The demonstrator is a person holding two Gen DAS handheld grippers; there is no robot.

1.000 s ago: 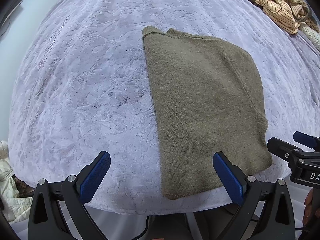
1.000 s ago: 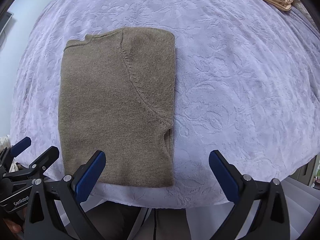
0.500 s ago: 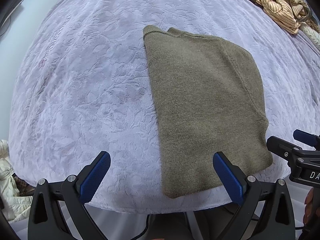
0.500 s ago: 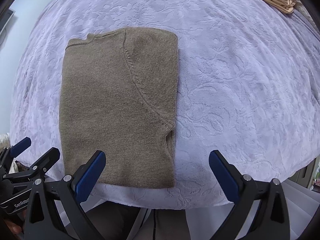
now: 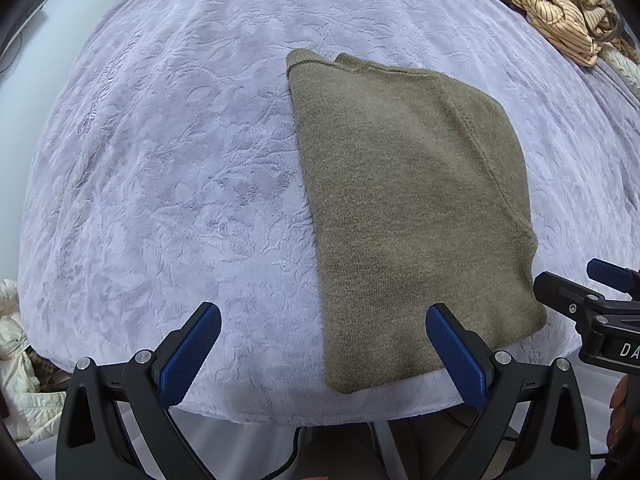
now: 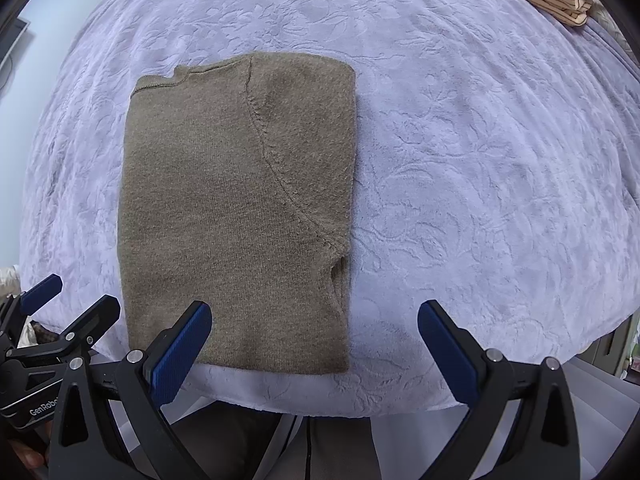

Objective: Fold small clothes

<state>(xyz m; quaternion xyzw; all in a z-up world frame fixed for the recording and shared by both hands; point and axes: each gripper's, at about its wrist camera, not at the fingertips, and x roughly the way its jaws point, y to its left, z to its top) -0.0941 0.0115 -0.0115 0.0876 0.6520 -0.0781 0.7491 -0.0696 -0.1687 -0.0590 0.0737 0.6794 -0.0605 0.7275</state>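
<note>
The olive sweater (image 6: 236, 216) is laid flat near the bed's (image 6: 480, 160) front edge, already folded lengthwise; a crosswise fold is judged outstanding. The left gripper (image 5: 320, 354) and right gripper (image 6: 314, 350) are held wide apart, empty.

Sweater (image 5: 408, 208): plain olive-brown knit, no print. Cover (image 5: 168, 168): pale lilac w/ embossed floral/leaf pattern, same colour throughout. Far garment (image 5: 560, 20): cream-yellow w/ thin dark stripes. Left gripper (image 5: 323, 350) & right gripper (image 6: 314, 346): black frames w/ blue ribbed pads (image 5: 191, 354). Off-white fabric (image 5: 16, 360) at the left-wrist view's left edge.
</note>
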